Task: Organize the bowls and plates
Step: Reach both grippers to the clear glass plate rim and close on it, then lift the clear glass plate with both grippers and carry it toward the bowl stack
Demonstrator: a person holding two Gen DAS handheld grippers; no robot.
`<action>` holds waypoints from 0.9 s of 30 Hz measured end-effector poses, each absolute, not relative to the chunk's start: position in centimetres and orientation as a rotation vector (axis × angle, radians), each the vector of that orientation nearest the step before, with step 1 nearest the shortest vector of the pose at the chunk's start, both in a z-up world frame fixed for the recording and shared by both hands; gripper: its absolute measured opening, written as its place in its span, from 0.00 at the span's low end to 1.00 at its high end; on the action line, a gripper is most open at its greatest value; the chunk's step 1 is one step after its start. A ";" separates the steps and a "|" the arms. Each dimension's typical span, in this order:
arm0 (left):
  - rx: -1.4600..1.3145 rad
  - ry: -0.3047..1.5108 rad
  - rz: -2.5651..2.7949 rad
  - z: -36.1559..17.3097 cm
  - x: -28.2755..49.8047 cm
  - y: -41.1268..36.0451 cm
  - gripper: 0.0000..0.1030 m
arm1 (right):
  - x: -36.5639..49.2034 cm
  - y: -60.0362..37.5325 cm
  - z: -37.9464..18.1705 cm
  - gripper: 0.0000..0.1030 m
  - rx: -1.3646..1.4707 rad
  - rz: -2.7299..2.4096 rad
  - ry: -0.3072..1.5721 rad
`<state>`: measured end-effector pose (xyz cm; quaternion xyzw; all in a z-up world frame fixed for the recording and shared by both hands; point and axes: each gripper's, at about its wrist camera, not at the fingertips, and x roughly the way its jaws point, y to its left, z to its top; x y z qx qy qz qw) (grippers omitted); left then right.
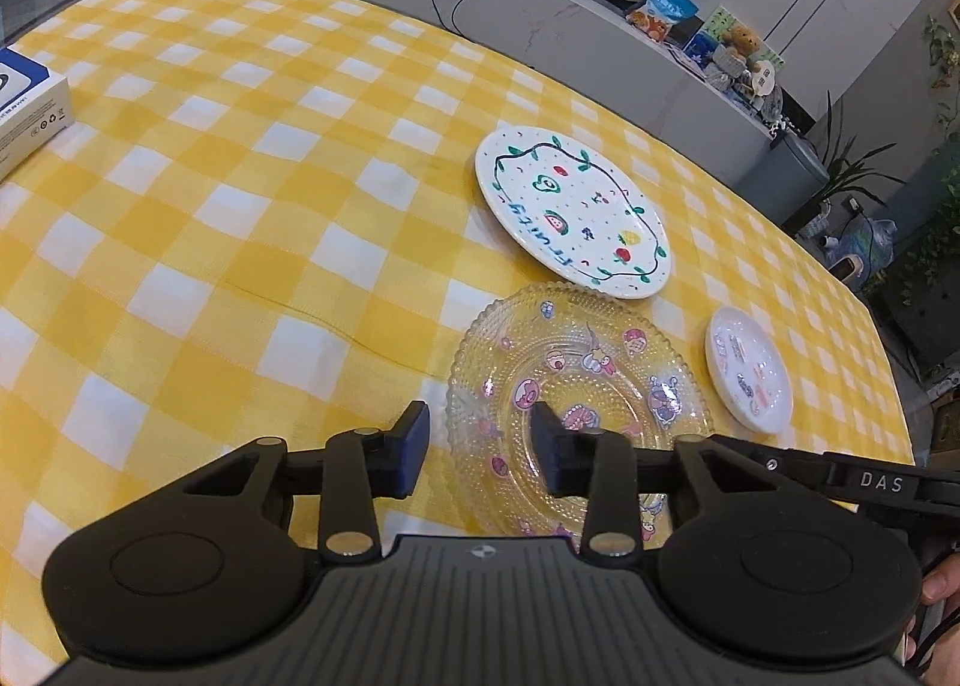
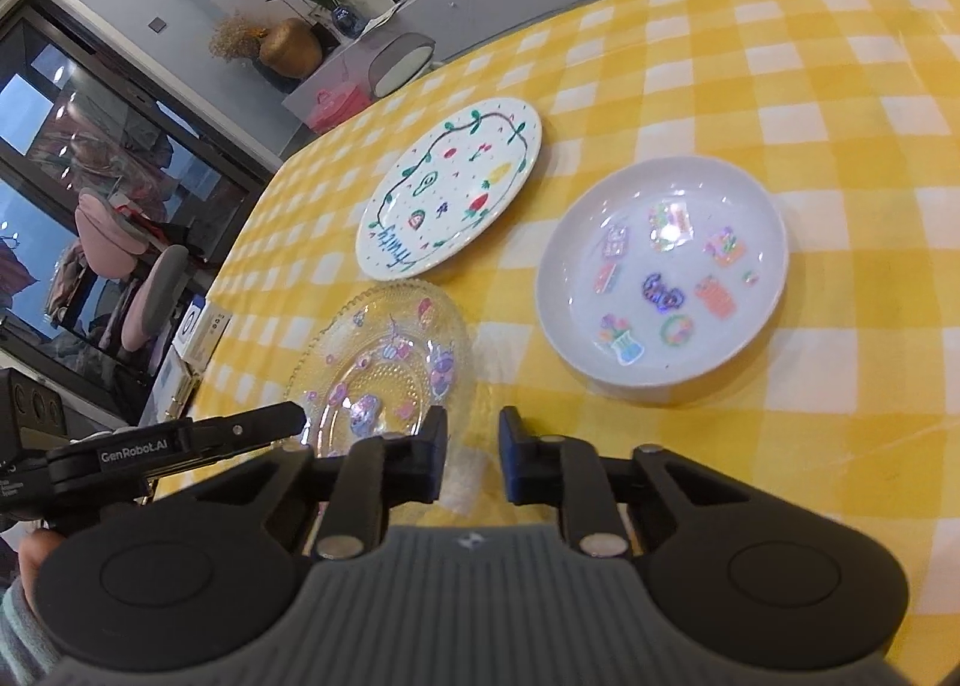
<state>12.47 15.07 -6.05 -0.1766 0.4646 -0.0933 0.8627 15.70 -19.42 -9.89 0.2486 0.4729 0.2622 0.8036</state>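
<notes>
Left wrist view shows the left hand-held gripper (image 1: 480, 446) straddling the near-left rim of the glass plate (image 1: 579, 380), one finger outside the rim and one over the plate, jaws apart with no firm pinch that I can see. Right wrist view shows the right hand-held gripper (image 2: 474, 455) low over the bench (image 2: 750, 56) beside the same glass plate's (image 2: 384, 362) edge, jaws narrowly apart and holding nothing. The painted plate (image 1: 570, 212) lies just beyond, nearly touching the glass one; the small white dish (image 2: 660, 272) sits apart to the right. The risk, as I judge it, is a shallow bite on a thin beaded glass rim: it may slip and drop, or tilt into the painted plate. The loose checked cloth could also bunch under the fingers and drag neighbouring dishes.
</notes>
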 end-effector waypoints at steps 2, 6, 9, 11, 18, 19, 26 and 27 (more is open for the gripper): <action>-0.369 0.976 -0.193 -6.1 12.5 15.0 0.30 | 15.8 -19.2 -10.0 0.11 0.538 0.571 1.018; -0.369 0.978 -0.175 -6.2 12.5 14.7 0.20 | 15.8 -19.2 -10.2 0.06 0.560 0.579 1.026; -0.392 0.977 -0.157 -6.3 12.5 14.9 0.13 | 15.6 -19.4 -10.2 0.05 0.564 0.569 1.022; -0.425 0.980 -0.152 -6.3 12.5 15.1 0.11 | 15.5 -19.5 -10.0 0.05 0.560 0.558 1.019; -0.440 0.943 -0.149 -5.1 12.3 14.7 0.09 | 15.3 -20.4 -9.4 0.05 0.603 0.542 1.007; -0.442 0.938 -0.151 -4.8 12.3 14.6 0.09 | 15.3 -20.5 -9.2 0.05 0.604 0.540 0.998; -0.421 0.905 -0.171 -3.0 12.4 13.0 0.08 | 14.8 -22.0 -8.1 0.05 0.640 0.498 0.968; -0.420 0.901 -0.176 -2.8 12.4 12.7 0.08 | 14.6 -22.4 -7.9 0.05 0.646 0.492 0.960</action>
